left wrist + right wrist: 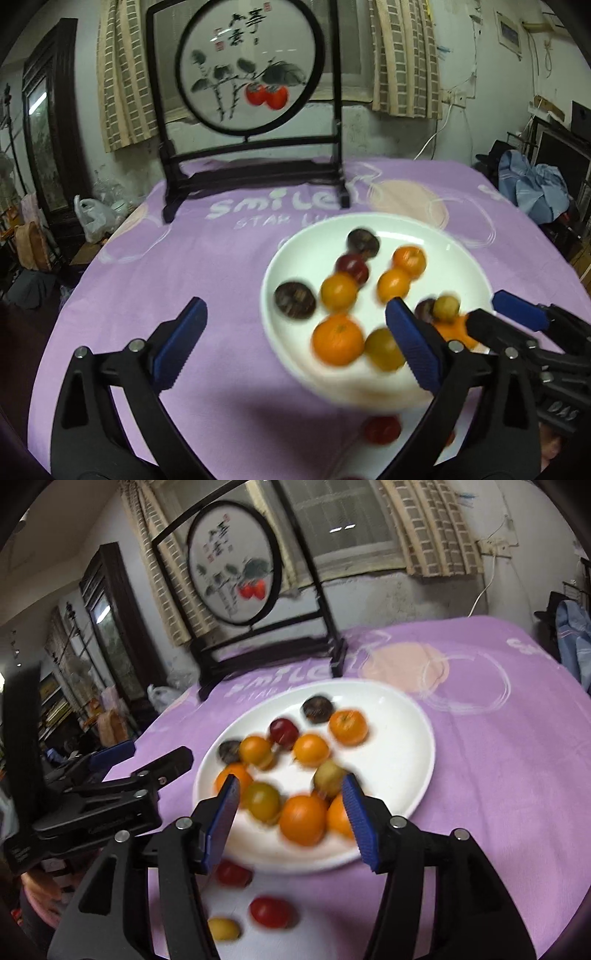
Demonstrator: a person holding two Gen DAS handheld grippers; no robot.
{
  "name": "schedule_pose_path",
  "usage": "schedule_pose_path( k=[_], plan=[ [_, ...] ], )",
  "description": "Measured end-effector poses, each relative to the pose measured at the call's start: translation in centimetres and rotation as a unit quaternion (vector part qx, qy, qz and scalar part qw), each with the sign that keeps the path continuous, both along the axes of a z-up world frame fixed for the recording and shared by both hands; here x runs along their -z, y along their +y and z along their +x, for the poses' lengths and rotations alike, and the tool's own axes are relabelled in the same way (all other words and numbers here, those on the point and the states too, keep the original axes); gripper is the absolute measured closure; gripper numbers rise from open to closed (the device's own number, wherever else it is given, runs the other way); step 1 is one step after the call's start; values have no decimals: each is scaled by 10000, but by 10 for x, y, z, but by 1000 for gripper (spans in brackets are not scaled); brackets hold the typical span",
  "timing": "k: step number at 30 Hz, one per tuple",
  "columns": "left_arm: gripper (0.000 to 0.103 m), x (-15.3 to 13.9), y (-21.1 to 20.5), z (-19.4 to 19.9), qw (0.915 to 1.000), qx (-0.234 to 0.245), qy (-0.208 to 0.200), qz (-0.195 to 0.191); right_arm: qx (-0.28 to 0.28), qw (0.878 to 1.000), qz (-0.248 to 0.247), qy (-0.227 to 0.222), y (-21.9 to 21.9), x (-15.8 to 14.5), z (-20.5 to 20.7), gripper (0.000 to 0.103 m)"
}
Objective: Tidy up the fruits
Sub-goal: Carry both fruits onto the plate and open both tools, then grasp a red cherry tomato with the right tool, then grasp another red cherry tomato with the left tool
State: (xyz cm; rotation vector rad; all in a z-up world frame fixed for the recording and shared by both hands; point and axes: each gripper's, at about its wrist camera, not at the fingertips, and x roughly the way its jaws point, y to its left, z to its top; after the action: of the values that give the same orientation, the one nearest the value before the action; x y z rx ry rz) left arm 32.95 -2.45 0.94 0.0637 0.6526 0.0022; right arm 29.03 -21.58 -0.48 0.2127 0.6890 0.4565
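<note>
At centre-right of left wrist view, round white ceramic plate point(458, 258) on purple printed tablecloth point(184, 280) holds blurred oranges, plums & dark fruits. Left black gripper w/ blue pads point(295, 343) has jaws wide, nothing held. Right black gripper w/ blue pads point(291, 812) likewise wide, over plate's near rim. Red cherry tomato point(271, 911) lies lower centre, off plate.

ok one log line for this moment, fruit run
left gripper open, empty | right gripper open, empty, over plate | oranges on plate | red fruit off plate, on cloth
</note>
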Motion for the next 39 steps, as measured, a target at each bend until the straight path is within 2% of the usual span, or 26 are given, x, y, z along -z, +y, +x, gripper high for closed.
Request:
schedule_pose_path(
  k=[4, 8, 11, 14, 17, 21, 27, 29, 31, 33, 35, 37, 39],
  plan=[
    [4, 17, 22, -29, 9998, -165, 138, 33, -233, 9992, -324, 85, 10, 8, -25, 45],
    [4, 29, 44, -52, 9992, -280, 284, -98, -450, 9968, -521, 396, 19, 25, -33, 54],
    [4, 30, 53, -64, 9993, -242, 232, -145, -508, 9957, -583, 519, 22, 32, -31, 58],
    [4, 26, 53, -69, 9995, -293, 70, -75, -534, 9945, -660, 611, 24, 38, -28, 61],
    [4, 23, 48, -73, 9992, -340, -96, 164, -592, 9933, -686, 721, 27, 43, -26, 64],
    [4, 22, 42, -74, 9994, -212, -104, 244, -609, 9915, -858, 772, 32, 49, -25, 68],
    [4, 23, 39, -75, 9994, -106, -104, 301, -591, 9919, -849, 734, 31, 48, -26, 74],
    [4, 23, 40, -74, 9998, 49, 11, 182, -509, 9942, -681, 663, 24, 42, -27, 74],
    [4, 26, 37, -77, 9971, 700, 287, -35, -447, 9957, -528, 608, 19, 37, -27, 74],
    [4, 28, 31, -84, 9915, 1245, 369, -91, -385, 9968, -431, 561, 14, 33, -28, 73],
    [6, 32, 20, -96, 9816, 1875, 359, 80, -310, 9972, -384, 558, 10, 31, -28, 73],
    [10, 38, 7, -109, 9693, 2407, 255, 430, -250, 9972, -346, 618, 8, 32, -27, 73],
    [15, 43, 0, -118, 9619, 2634, 205, 703, -180, 9970, -297, 687, 4, 33, -26, 73]
  ],
)
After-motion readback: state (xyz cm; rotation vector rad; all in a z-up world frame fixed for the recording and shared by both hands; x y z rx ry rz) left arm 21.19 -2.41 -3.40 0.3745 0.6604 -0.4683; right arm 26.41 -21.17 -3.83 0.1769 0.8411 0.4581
